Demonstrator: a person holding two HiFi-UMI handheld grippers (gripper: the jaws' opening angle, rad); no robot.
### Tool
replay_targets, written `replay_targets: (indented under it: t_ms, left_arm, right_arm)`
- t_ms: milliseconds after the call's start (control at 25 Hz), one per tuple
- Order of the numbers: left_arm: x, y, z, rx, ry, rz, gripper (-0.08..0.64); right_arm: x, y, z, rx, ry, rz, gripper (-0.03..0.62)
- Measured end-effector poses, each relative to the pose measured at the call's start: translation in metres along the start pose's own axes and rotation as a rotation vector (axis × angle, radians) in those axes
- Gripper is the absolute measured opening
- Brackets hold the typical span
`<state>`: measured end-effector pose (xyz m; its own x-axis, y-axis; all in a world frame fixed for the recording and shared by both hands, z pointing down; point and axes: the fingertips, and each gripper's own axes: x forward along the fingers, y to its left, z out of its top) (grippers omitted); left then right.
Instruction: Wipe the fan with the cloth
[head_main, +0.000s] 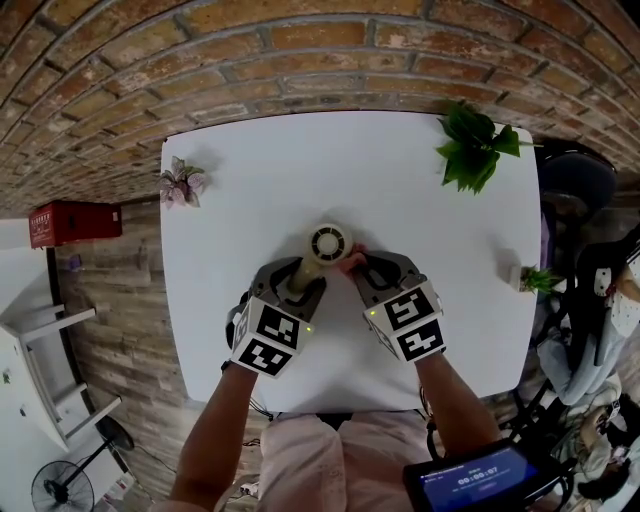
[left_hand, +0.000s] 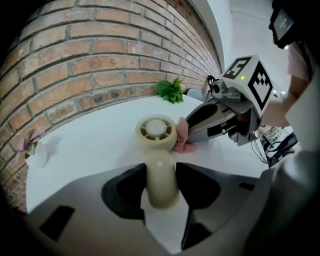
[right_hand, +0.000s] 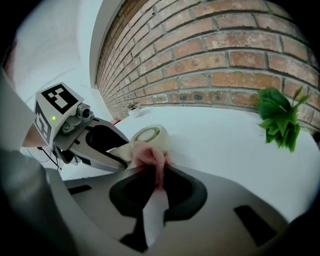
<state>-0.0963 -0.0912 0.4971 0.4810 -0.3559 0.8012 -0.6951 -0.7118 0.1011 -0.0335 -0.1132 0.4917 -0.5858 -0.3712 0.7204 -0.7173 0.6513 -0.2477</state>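
A small cream hand-held fan lies over the white table, its round head pointing away from me. My left gripper is shut on the fan's handle, which sits squarely between the jaws. My right gripper is shut on a pink cloth and presses it against the right side of the fan's head. The cloth shows as a crumpled wad between the fan and the right gripper. In the right gripper view the left gripper reaches in from the left under the fan.
A green leafy plant stands at the table's far right corner, a small pink-flowered pot at the far left edge, and another small plant at the right edge. A brick wall runs behind the table.
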Motion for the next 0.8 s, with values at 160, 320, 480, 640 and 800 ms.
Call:
replay_targets:
  t_ms: [160, 320, 480, 640, 800]
  left_arm:
    - [-0.003, -0.003, -0.006, 0.045, 0.014, -0.028, 0.196]
    - [-0.008, -0.007, -0.014, 0.094, 0.036, -0.06, 0.196]
    - [-0.011, -0.012, -0.021, 0.162, 0.067, -0.093, 0.196]
    - [-0.015, -0.02, -0.027, 0.256, 0.113, -0.137, 0.196]
    - [-0.014, -0.023, -0.03, 0.326, 0.149, -0.165, 0.196]
  right_arm:
    - [-0.002, -0.002, -0.002, 0.0, 0.004, -0.001, 0.043]
    - [-0.003, -0.004, -0.004, -0.005, 0.006, 0.004, 0.043]
    - [-0.005, -0.007, -0.005, -0.022, 0.011, 0.007, 0.043]
    - [-0.007, -0.009, -0.005, -0.039, 0.012, 0.001, 0.043]
    - [-0.007, -0.009, -0.005, -0.052, 0.011, 0.001, 0.043]
